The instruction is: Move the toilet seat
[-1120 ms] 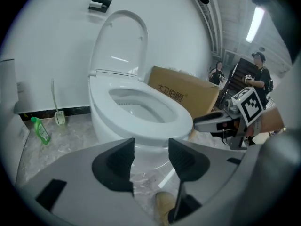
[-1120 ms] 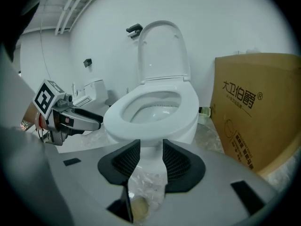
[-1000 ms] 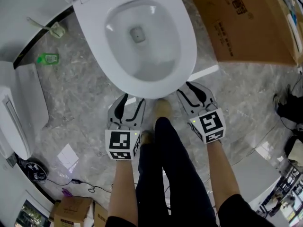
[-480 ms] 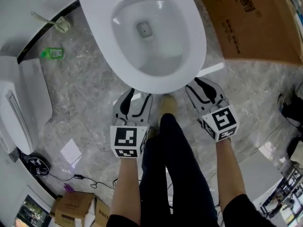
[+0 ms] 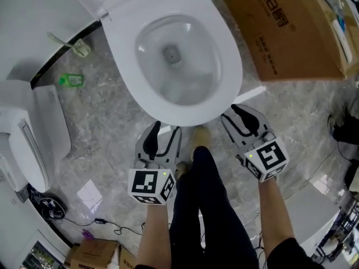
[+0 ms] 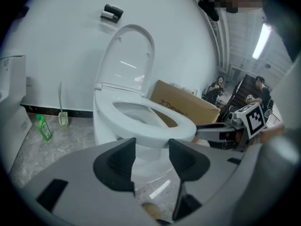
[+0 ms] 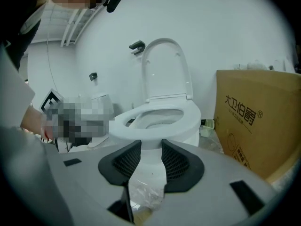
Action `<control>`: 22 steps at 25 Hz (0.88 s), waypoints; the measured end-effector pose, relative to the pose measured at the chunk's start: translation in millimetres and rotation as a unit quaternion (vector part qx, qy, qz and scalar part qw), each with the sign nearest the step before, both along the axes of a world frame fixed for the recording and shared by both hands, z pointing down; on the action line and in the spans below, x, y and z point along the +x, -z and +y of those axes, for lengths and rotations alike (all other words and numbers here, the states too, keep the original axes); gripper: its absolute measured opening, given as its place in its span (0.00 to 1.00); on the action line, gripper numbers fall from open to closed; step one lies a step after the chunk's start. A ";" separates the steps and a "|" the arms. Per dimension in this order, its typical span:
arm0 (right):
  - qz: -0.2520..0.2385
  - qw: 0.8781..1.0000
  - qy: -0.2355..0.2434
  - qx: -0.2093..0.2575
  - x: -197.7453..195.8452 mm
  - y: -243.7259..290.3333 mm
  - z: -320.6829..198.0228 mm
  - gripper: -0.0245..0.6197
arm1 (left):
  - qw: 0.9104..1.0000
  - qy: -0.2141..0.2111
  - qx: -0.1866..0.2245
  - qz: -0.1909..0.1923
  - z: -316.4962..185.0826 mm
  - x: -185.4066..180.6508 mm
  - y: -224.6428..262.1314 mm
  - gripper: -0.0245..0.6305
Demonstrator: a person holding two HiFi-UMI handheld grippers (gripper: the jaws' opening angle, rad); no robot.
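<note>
Hovering low in front of the toilet, the left gripper and the right gripper point at the front of the bowl from either side of the person's legs. Each gripper's own view shows its jaws spread apart with nothing between them but the bowl's base and the floor beyond, so both tools are released and grasp nothing. The toilet seat lies flat on the bowl, its white ring facing up, and its front edge sits just beyond and above the jaw tips in both gripper views, not touched by either. Behind it the lid stands upright against the white wall. From the head view the left gripper's tips lie just under the front rim, while the right gripper sits beside the rim's front right curve. A large cardboard box stands on the grey marbled floor to the right of the toilet. To the left, near the wall, are a toilet brush and a green bottle, with a second white fixture further left.
</note>
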State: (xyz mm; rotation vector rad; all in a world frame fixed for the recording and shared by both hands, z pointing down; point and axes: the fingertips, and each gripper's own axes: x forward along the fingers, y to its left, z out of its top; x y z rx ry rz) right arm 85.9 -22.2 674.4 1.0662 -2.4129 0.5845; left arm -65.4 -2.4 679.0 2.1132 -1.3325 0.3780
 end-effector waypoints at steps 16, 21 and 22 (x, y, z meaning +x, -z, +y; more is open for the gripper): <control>-0.051 0.997 -0.003 0.060 -24.5 176.9 -79.7 0.28 | 0.993 0.065 0.034 0.087 -76.2 -27.2 166.9 0.39; -0.065 0.996 -0.006 0.061 -34.7 225.3 -118.2 0.28 | 0.985 0.106 0.056 0.124 -112.0 -39.2 214.3 0.39; -0.069 0.995 -0.005 0.066 -38.0 235.5 -127.8 0.28 | 0.983 0.116 0.064 0.130 -120.7 -43.0 224.0 0.39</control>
